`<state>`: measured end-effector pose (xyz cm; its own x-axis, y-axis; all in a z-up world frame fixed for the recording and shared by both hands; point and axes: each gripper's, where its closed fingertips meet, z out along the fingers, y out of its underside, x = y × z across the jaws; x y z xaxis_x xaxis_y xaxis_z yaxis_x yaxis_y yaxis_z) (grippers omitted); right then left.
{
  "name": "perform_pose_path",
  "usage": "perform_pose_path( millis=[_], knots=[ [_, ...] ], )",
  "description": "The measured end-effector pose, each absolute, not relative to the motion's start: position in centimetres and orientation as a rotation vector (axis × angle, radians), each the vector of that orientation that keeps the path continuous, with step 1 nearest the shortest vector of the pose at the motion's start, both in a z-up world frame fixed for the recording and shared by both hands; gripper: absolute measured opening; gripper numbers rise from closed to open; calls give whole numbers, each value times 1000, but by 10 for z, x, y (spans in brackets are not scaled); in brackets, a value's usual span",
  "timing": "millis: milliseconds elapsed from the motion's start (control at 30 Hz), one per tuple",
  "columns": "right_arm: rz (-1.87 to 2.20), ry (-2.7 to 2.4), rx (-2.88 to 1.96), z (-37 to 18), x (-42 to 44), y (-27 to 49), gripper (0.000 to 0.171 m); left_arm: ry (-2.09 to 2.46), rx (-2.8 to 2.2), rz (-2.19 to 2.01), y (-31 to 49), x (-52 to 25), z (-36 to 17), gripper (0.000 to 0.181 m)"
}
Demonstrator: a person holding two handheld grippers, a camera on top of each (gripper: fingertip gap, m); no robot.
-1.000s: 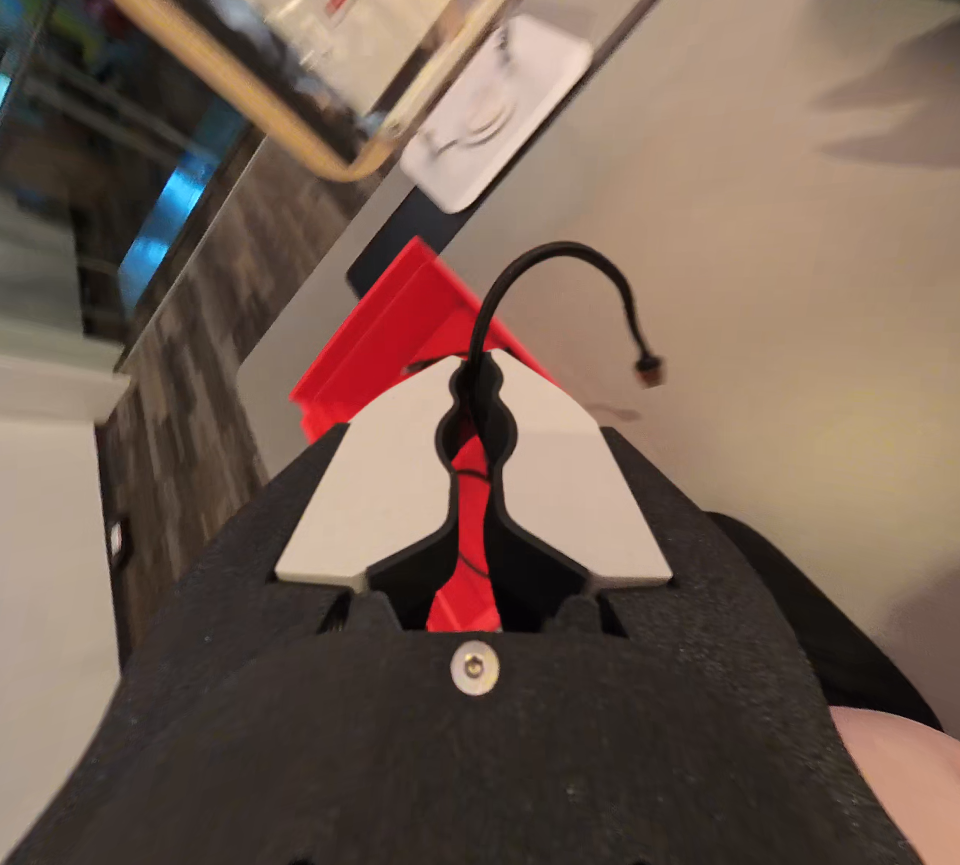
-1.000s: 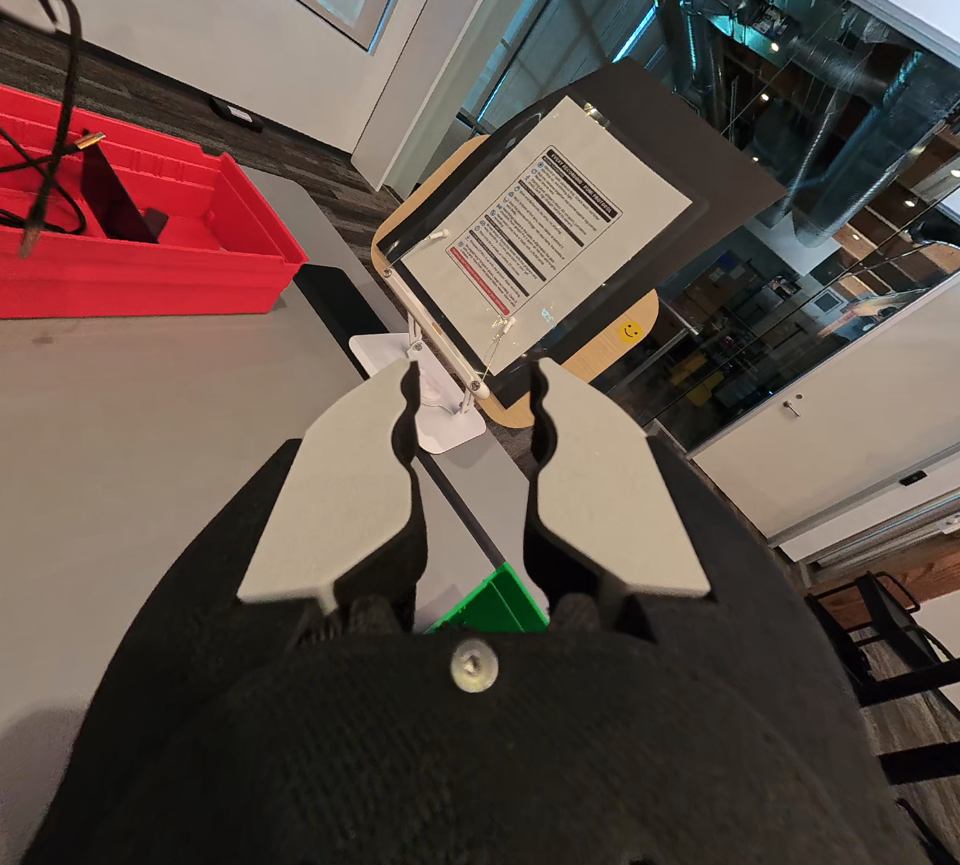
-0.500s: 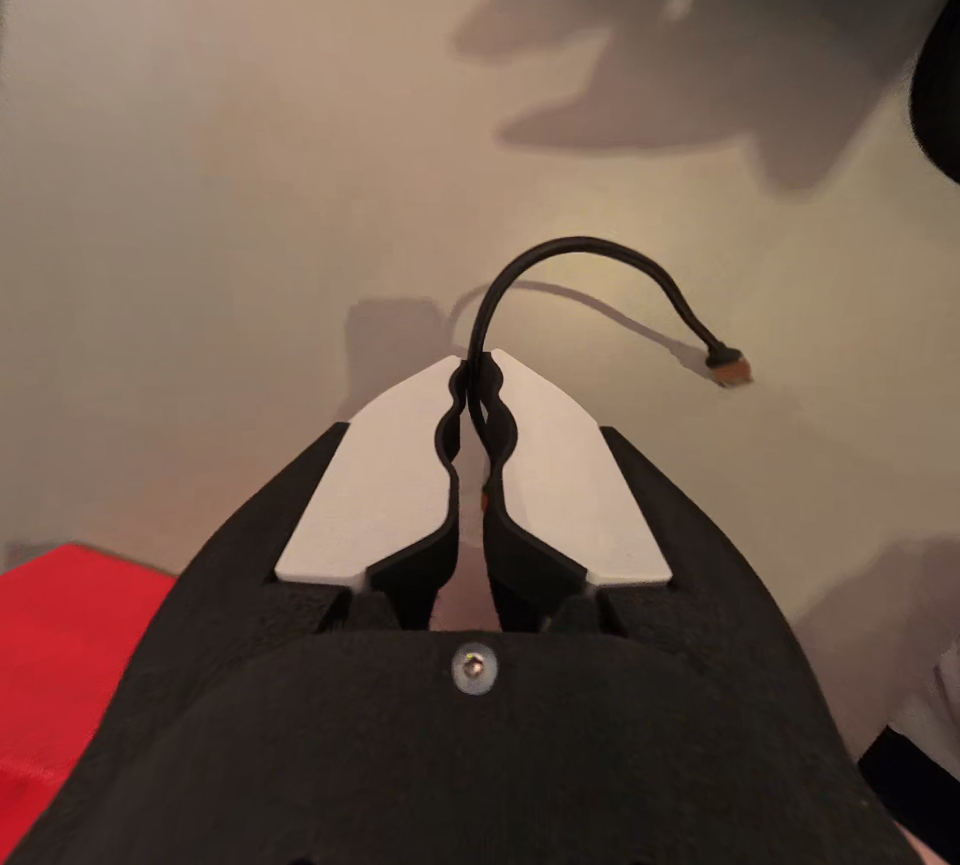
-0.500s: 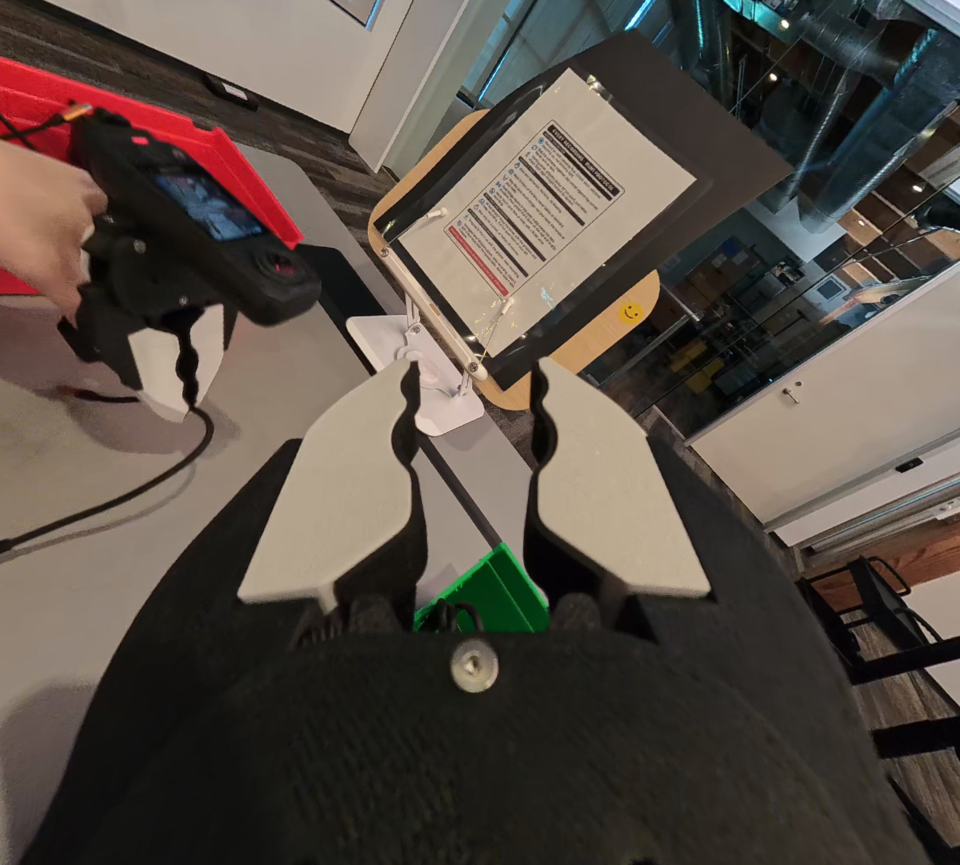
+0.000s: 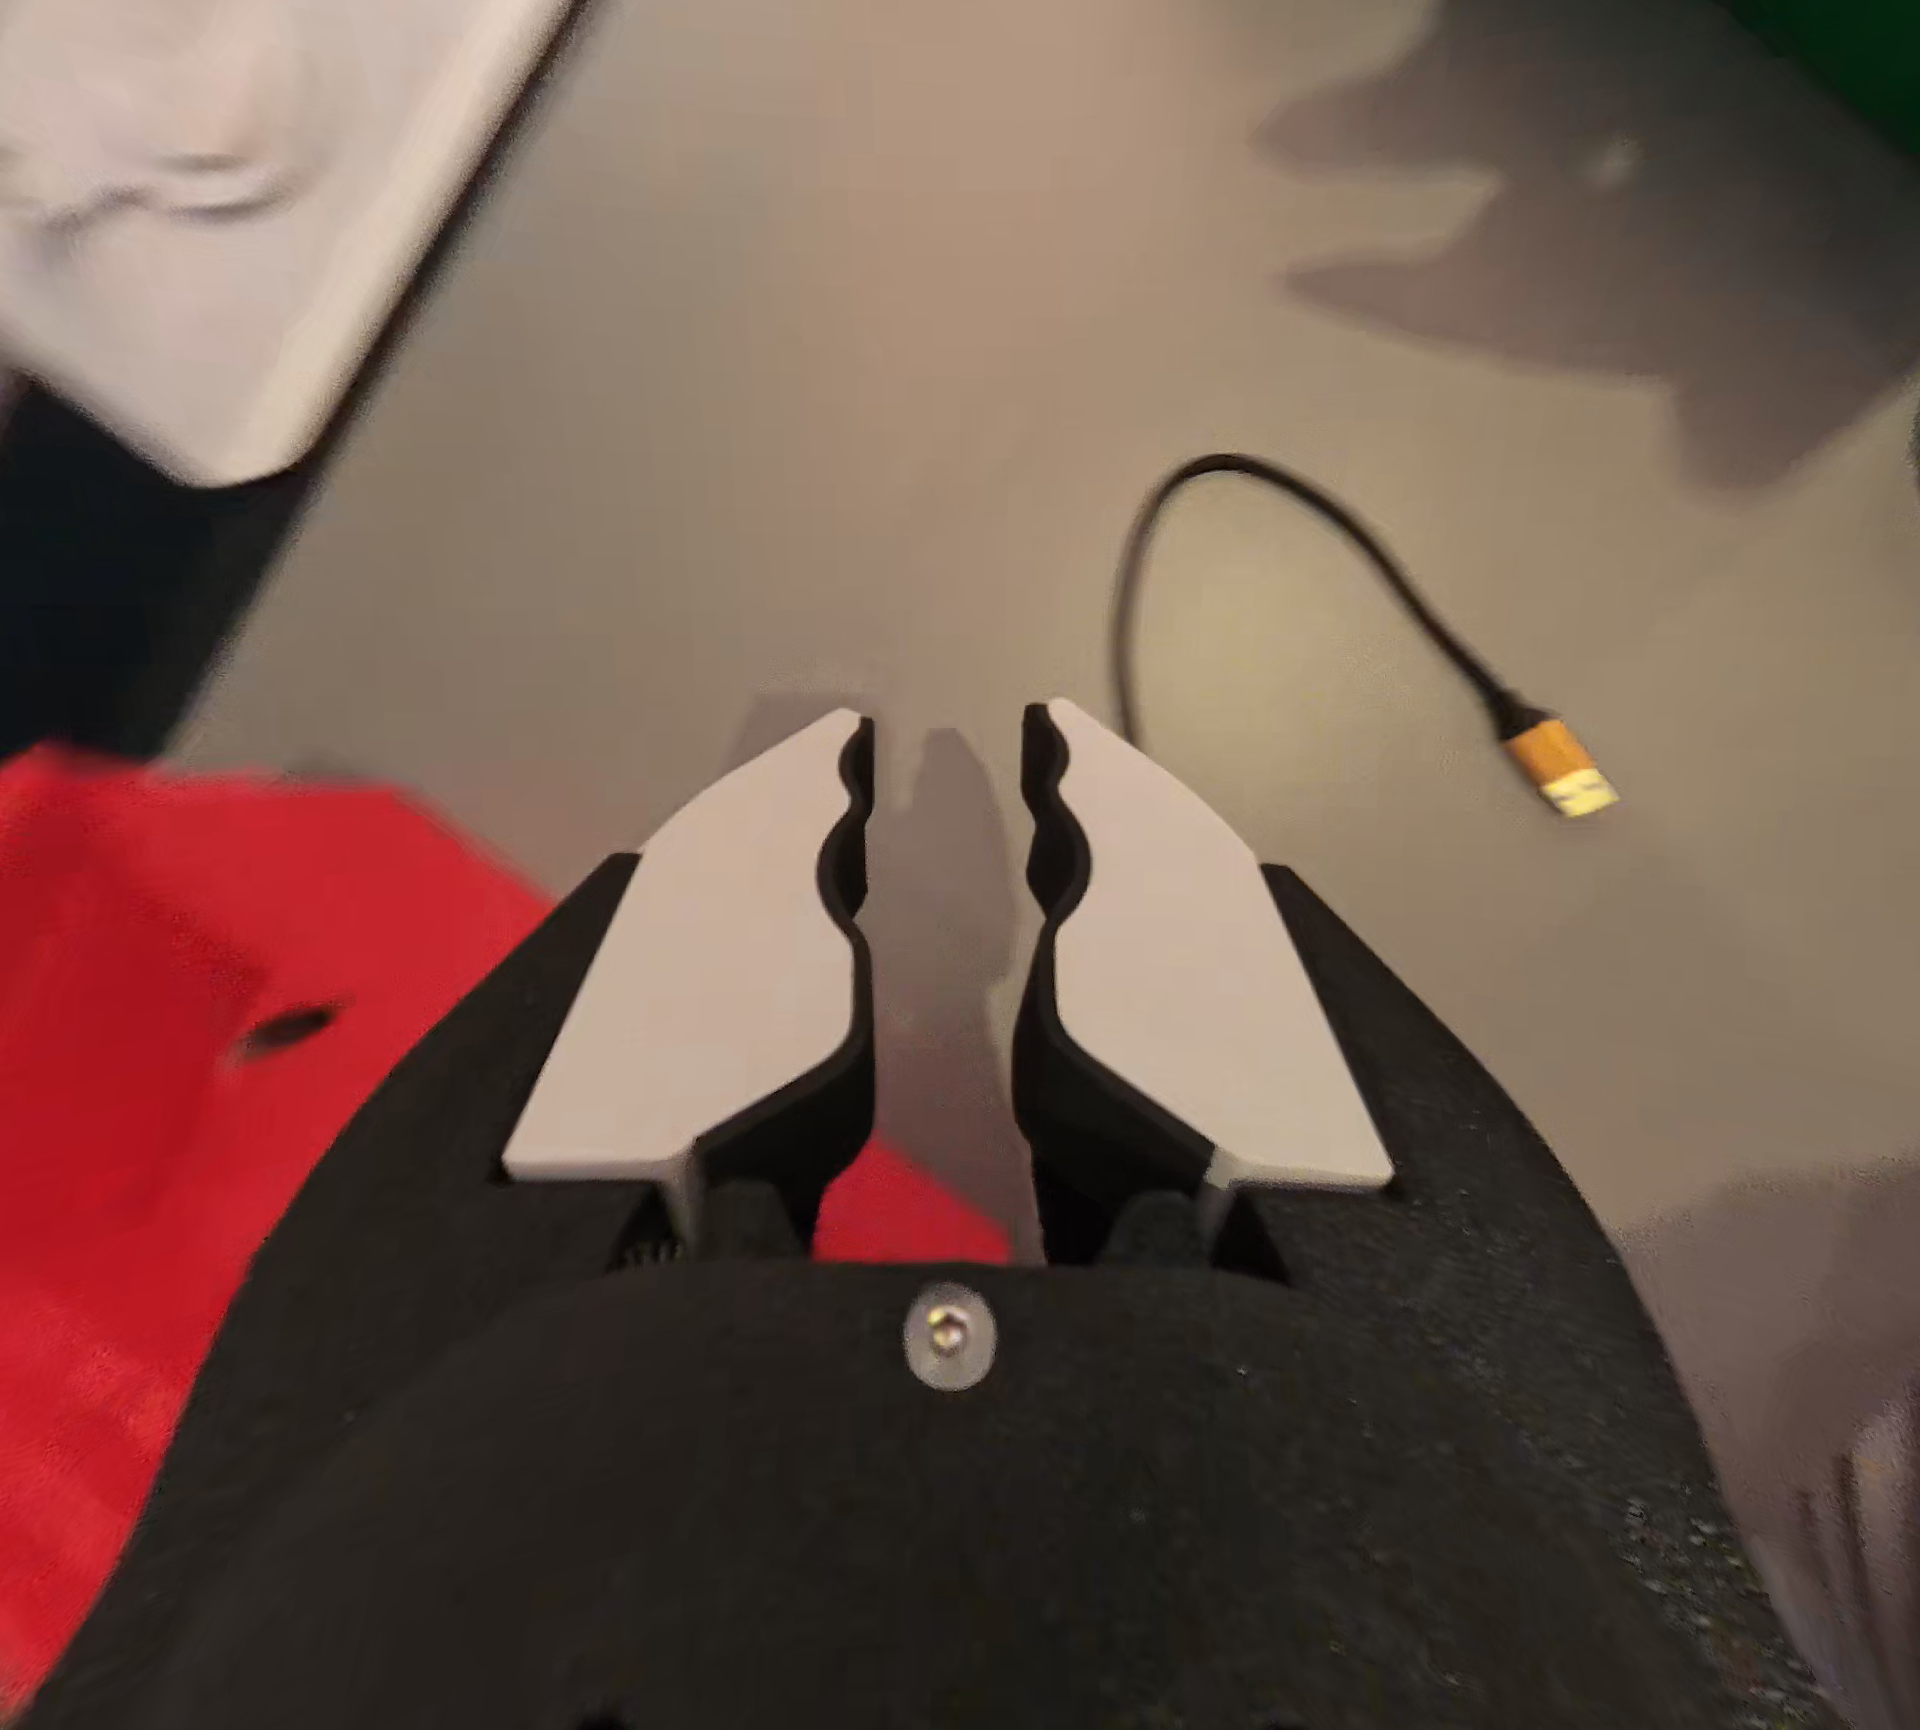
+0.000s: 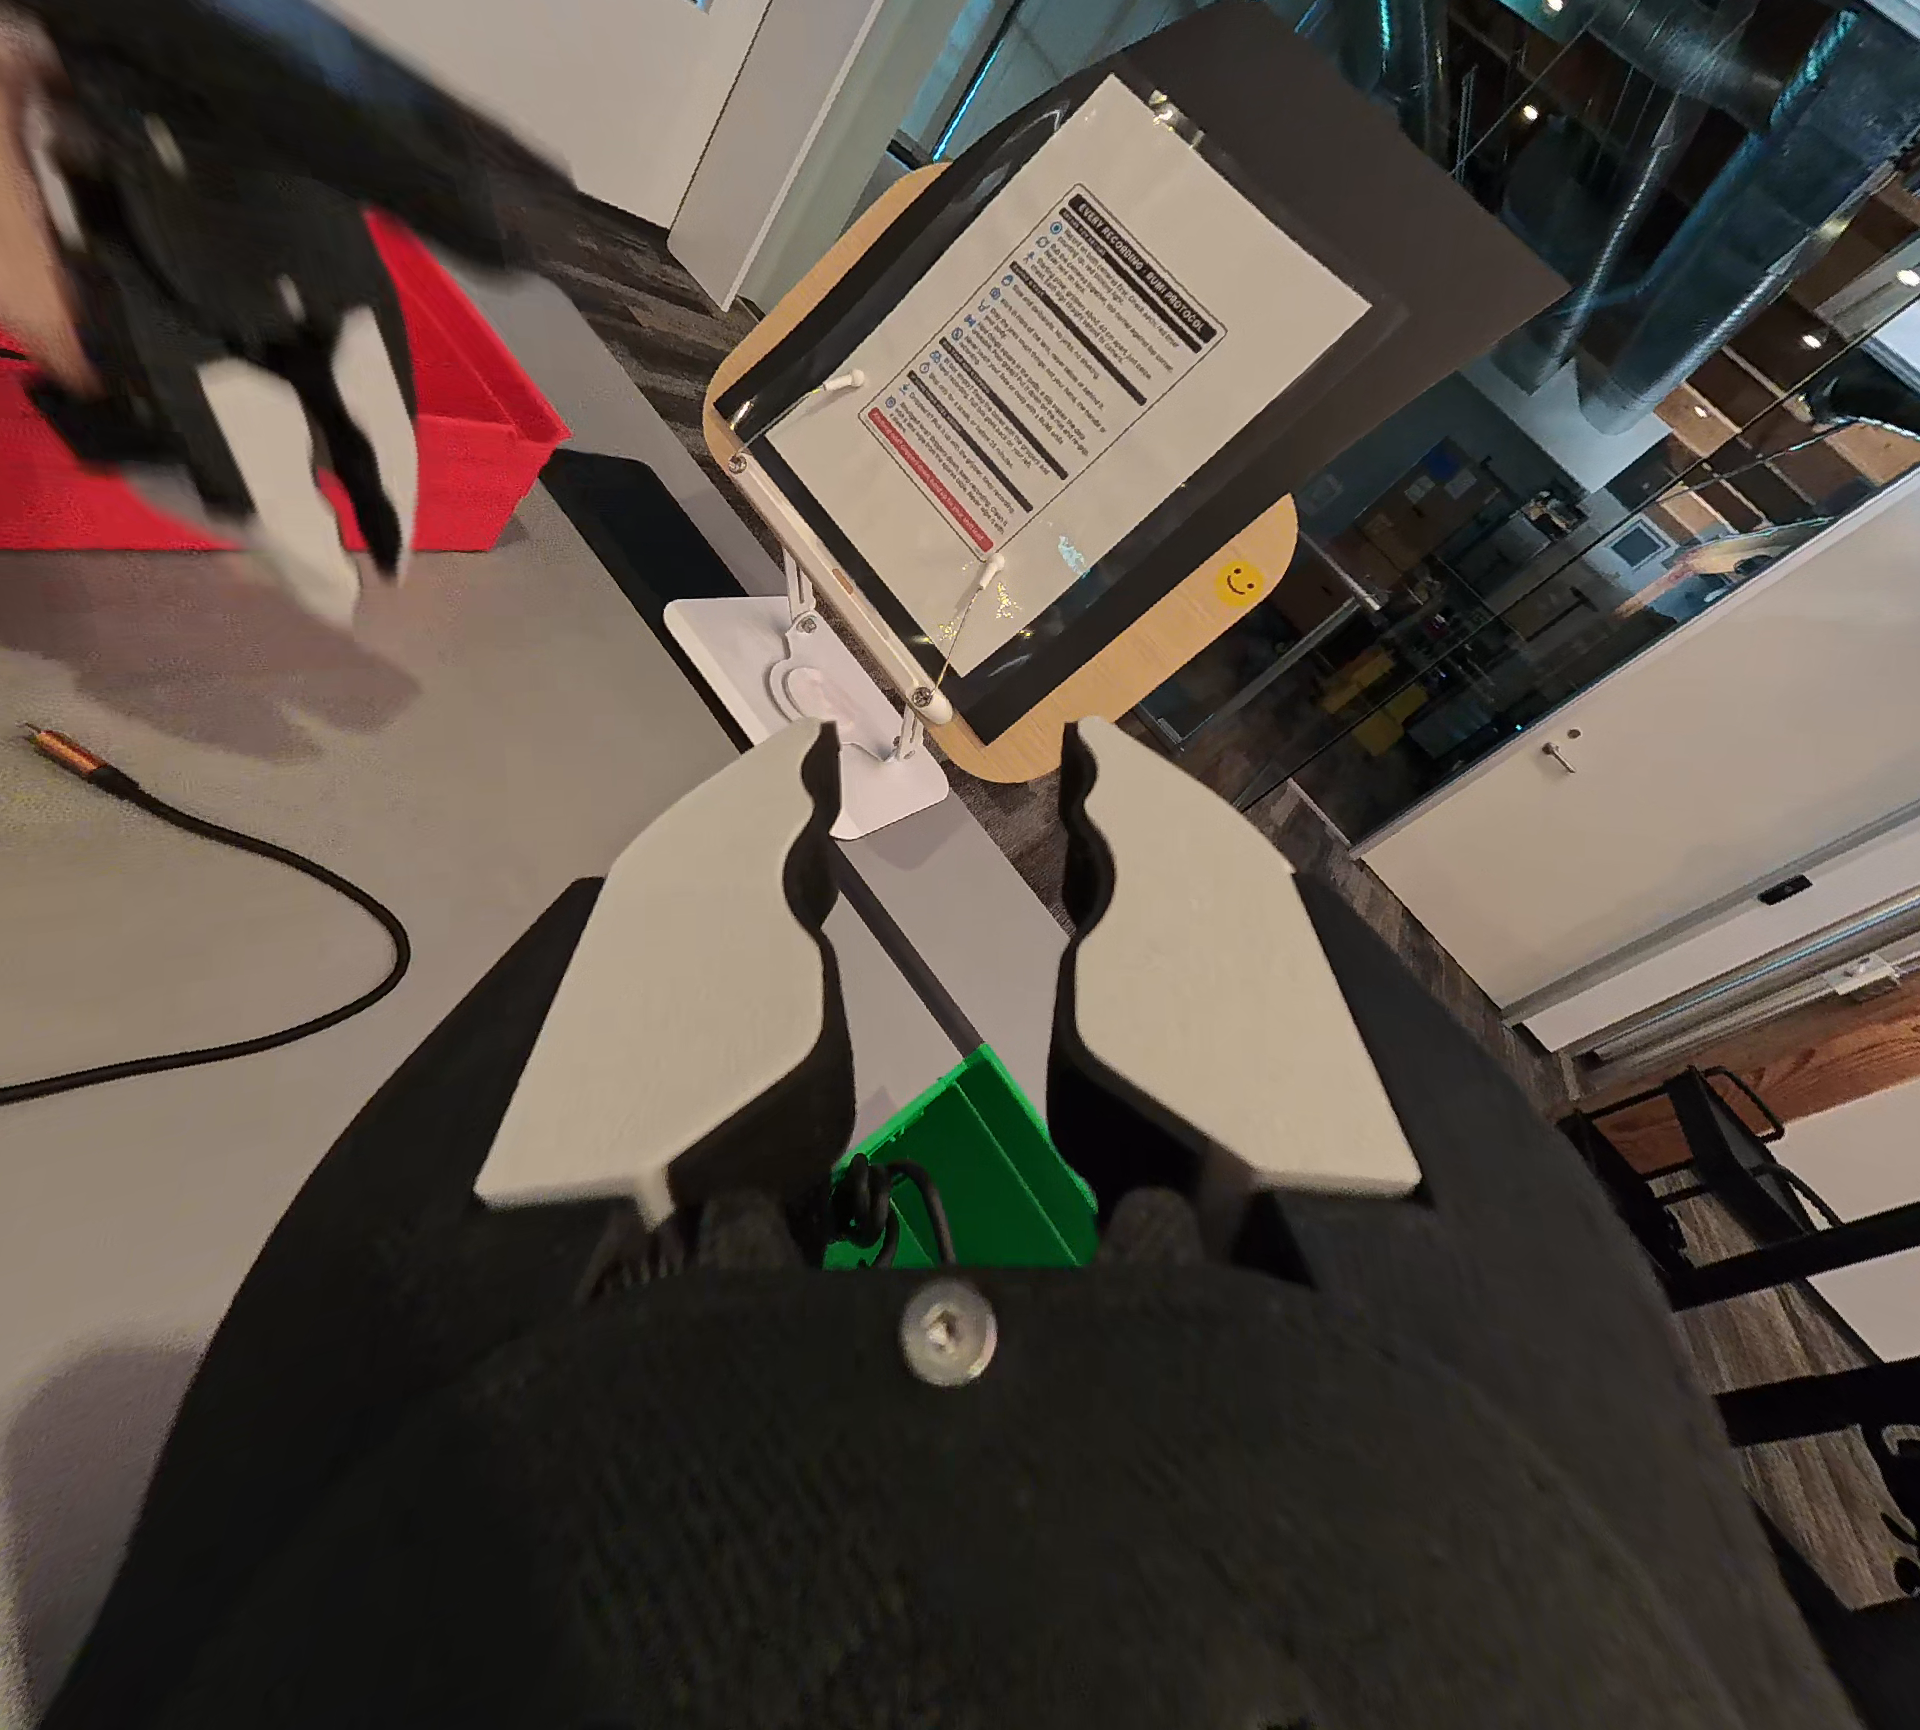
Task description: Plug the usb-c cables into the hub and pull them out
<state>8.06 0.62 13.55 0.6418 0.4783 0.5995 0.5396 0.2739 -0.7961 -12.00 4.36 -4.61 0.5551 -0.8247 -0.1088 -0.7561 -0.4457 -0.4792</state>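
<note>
Hovering over the grey table [image 5: 831, 330], left gripper [image 5: 945, 724] now has its jaws apart and empty; half a second ago it pinched the black cable [image 5: 1132, 600], which now lies loose, gold plug [image 5: 1558, 771] at 3 o'clock. Likely one cable delivered, hub not seen. Right gripper [image 6: 940, 745] spread, empty. Red bin [image 5: 208, 1005] at 8 o'clock, green bin [image 6: 987, 1171] near, sign stand [image 6: 997, 454] farther, none blocking.

Right hand-held gripper [image 6: 940, 807] sits with its jaws spread, nothing between them. Green bin [image 6: 977, 1171] peeks through the gap. Black cable [image 6: 312, 870] loops on the grey surface [image 6: 468, 776] at 9 o'clock; left hand-held gripper [image 6: 332, 506], blurry, at 10.
</note>
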Motion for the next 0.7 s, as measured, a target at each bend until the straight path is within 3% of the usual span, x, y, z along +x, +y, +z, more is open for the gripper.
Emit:
perform_pose_path(
  millis=[33, 133, 300, 700],
  knots=[
    [-52, -949, -1351, 136, 81, 6, 41, 1176, -2291, -122, 49, -146, -26, 27],
    [-50, -952, -1355, 135, 80, 6, 41, 775, -2319, 92, 63, -251, 11, 27],
    [-57, -959, -1361, 133, 80, 7, 41, 243, -2645, 126, 47, -387, -28, 24],
    [-63, -952, -1372, 132, 84, 8, 41, 134, -2810, 164, 46, -419, -73, 31]
  ],
)
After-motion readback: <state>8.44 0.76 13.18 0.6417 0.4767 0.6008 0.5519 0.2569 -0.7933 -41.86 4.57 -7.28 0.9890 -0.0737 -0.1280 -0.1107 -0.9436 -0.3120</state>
